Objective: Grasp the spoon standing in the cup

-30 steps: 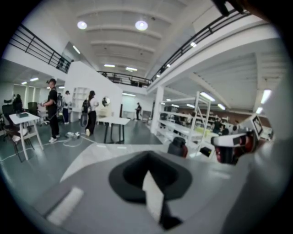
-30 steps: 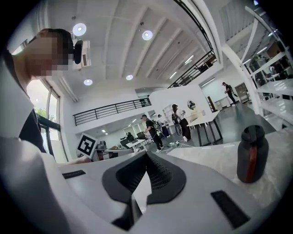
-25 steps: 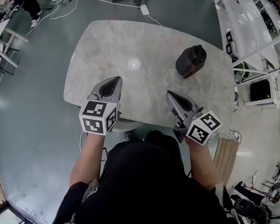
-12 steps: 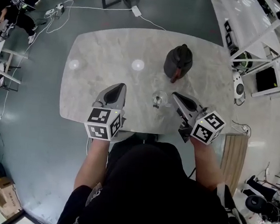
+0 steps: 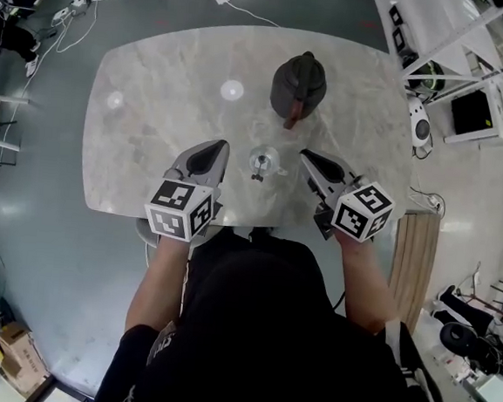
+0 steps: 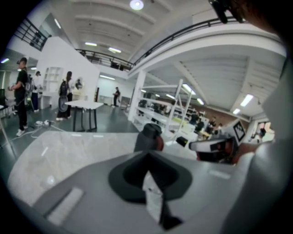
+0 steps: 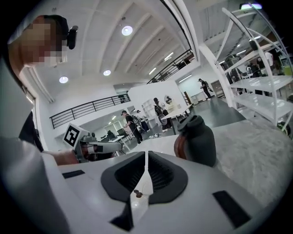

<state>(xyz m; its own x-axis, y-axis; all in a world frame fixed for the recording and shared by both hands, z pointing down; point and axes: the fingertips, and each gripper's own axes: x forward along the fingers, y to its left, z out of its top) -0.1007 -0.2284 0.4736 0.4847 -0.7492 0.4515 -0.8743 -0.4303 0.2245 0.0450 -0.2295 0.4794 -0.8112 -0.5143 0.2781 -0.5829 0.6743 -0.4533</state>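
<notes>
A small clear glass cup (image 5: 263, 163) with a spoon (image 5: 258, 171) standing in it sits on the marble table (image 5: 155, 100), near the front edge. My left gripper (image 5: 213, 147) is shut and empty, a little to the left of the cup. My right gripper (image 5: 307, 157) is shut and empty, just to the right of the cup. Neither touches it. In the left gripper view the shut gripper (image 6: 147, 157) hides the cup, and in the right gripper view the gripper (image 7: 146, 157) hides it too.
A dark kettle (image 5: 298, 84) stands behind the cup, also seen as the kettle (image 6: 148, 136) and the kettle (image 7: 196, 139) in the gripper views. White shelving (image 5: 441, 29) stands to the right of the table. Cables (image 5: 94, 2) lie on the floor at the far left.
Both grippers have moved forward and lower over the table's near edge. The cup, unseen a second ago, now stands between their tips. Both stayed shut.
</notes>
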